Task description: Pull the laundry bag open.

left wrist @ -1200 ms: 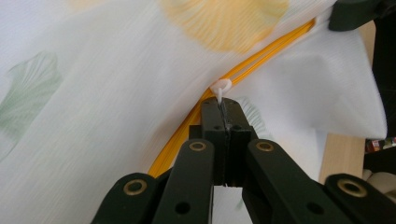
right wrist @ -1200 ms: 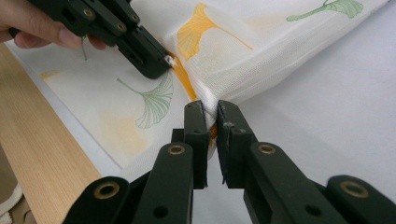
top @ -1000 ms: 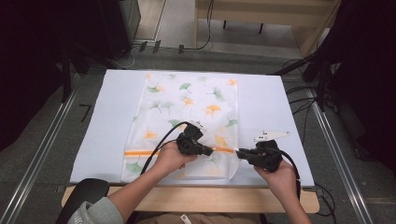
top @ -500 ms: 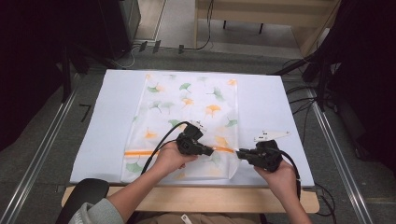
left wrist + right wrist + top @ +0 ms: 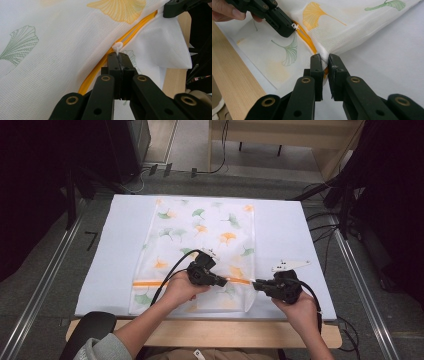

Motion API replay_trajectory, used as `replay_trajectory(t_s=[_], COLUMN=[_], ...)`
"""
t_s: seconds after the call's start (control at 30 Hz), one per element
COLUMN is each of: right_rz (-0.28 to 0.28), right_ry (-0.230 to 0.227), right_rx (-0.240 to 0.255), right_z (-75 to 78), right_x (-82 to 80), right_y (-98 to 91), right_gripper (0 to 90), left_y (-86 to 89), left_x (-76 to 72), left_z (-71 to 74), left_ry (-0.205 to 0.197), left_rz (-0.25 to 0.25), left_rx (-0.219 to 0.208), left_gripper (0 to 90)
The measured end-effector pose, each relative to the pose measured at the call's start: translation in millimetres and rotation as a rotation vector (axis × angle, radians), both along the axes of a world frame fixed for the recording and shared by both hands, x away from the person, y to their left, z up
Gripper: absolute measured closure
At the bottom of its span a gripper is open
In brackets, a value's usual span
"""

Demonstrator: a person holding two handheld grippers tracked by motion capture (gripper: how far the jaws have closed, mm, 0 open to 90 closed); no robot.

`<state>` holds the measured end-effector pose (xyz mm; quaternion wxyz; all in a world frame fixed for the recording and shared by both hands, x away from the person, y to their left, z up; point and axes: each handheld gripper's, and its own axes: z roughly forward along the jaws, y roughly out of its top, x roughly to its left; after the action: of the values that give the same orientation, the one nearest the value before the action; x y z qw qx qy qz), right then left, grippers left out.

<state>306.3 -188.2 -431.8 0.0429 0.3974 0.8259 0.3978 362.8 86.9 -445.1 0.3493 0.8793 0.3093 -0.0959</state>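
Note:
A white mesh bag [image 5: 200, 240] printed with green and orange ginkgo leaves lies flat on the white table cover, an orange zipper [image 5: 150, 283] running across its near end. My left gripper [image 5: 226, 281] is shut on the small white zipper pull [image 5: 117, 46], which sits partway along the zipper [image 5: 130, 32]. My right gripper [image 5: 255, 284] is shut on the bag's right edge at the zipper's end [image 5: 325, 60], lifting the fabric a little. In the right gripper view the left gripper [image 5: 291, 28] holds the pull [image 5: 294, 26] just beyond my own jaws.
The white table cover [image 5: 310, 240] lies bare on both sides of the bag. A light wooden table edge [image 5: 225, 332] runs along the near side. Metal rails [image 5: 45, 285] flank the table, and cables trail on the floor at the right.

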Motion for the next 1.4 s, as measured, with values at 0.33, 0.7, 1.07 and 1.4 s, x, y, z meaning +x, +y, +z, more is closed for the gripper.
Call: replay_trajectory(t_s=[0.33, 0.7, 1.07, 1.4], right_rz=[0.007, 0.000, 0.005, 0.000], right_ry=[0.008, 0.012, 0.020, 0.029], right_rx=[-0.010, -0.012, -0.015, -0.021], right_z=[-0.2, 1.0, 0.1, -0.6], right_x=[1.1, 3.8, 6.2, 6.3], right_y=[1.2, -4.5, -5.7, -4.7], right_gripper=[84.7, 84.6, 84.6, 84.7], left_y=[14.6, 29.9, 31.5, 28.8], left_x=[5.3, 6.9, 5.3, 3.2], left_z=[-0.1, -0.1, 0.1, 1.1], left_ry=[0.021, 0.022, 0.021, 0.021], left_rz=[0.037, 0.072, 0.074, 0.064], left_rx=[0.001, 0.015, 0.010, 0.003], left_gripper=[90.0, 90.0, 90.0, 90.0])
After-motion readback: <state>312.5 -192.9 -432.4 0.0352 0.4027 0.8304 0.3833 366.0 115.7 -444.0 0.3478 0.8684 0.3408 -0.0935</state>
